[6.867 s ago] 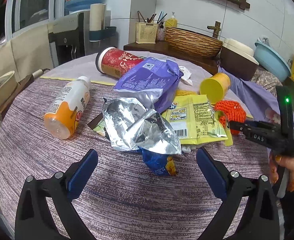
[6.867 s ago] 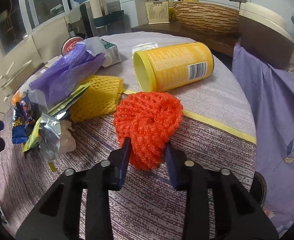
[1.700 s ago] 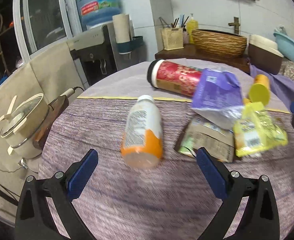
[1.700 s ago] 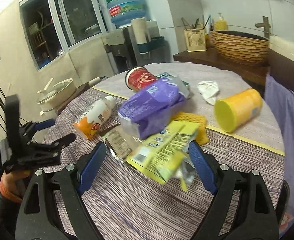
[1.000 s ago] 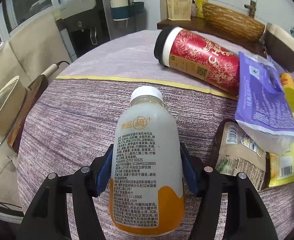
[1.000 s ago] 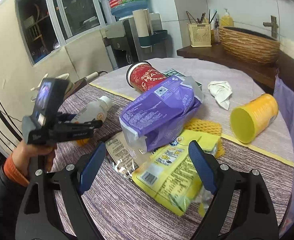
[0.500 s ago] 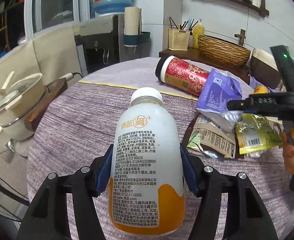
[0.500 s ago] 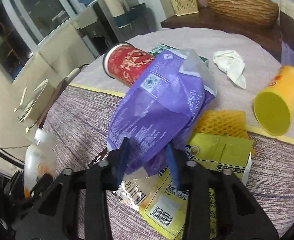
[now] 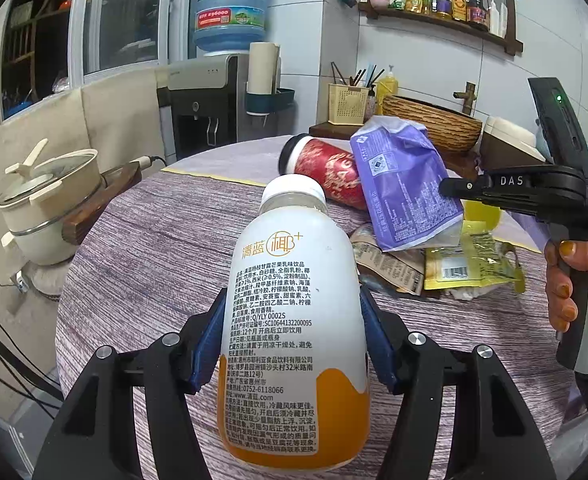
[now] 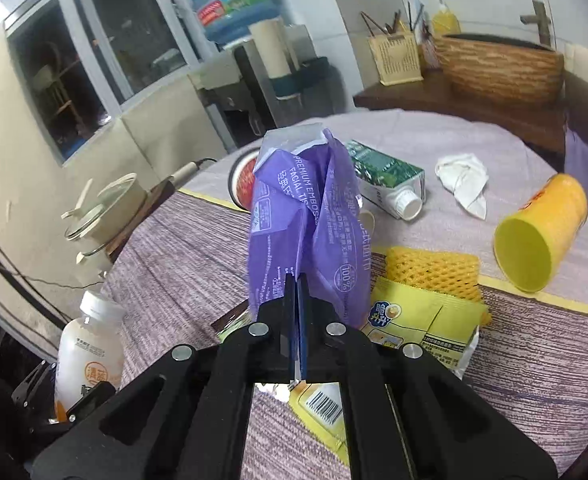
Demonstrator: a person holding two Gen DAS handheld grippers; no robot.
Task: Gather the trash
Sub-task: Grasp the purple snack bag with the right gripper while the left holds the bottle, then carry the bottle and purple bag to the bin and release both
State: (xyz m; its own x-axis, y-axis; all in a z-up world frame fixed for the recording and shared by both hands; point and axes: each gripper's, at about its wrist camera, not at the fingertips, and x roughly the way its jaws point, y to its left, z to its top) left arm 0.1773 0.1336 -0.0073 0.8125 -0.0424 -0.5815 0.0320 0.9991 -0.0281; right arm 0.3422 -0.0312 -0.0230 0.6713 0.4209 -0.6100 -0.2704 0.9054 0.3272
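Bottle: a white-and-orange drink bottle (image 9: 294, 332), cap on and orange at the bottom, is clamped between the blue pads of the left gripper (image 9: 294, 344), raised above the round table (image 9: 153, 248).
Purple wrapper: a crumpled tissue pack wrapper (image 10: 314, 232) hangs pinched in the right gripper (image 10: 296, 320), whose jaws are nearly together on its lower edge.
Hand: the right hand (image 9: 574, 276) grips a grey handle, gripper body level.
Left on table: red cup (image 9: 326, 172) on its side, carton (image 10: 386, 180), crumpled tissue (image 10: 464, 180), yellow cup (image 10: 538, 236) lying open-mouthed with its inside unclear, yellow foam net (image 10: 430, 270), yellow sachet (image 10: 414, 324).
Edges: the near table half is bare cloth; a lidded pot (image 9: 41, 200) sits beyond the left rim.
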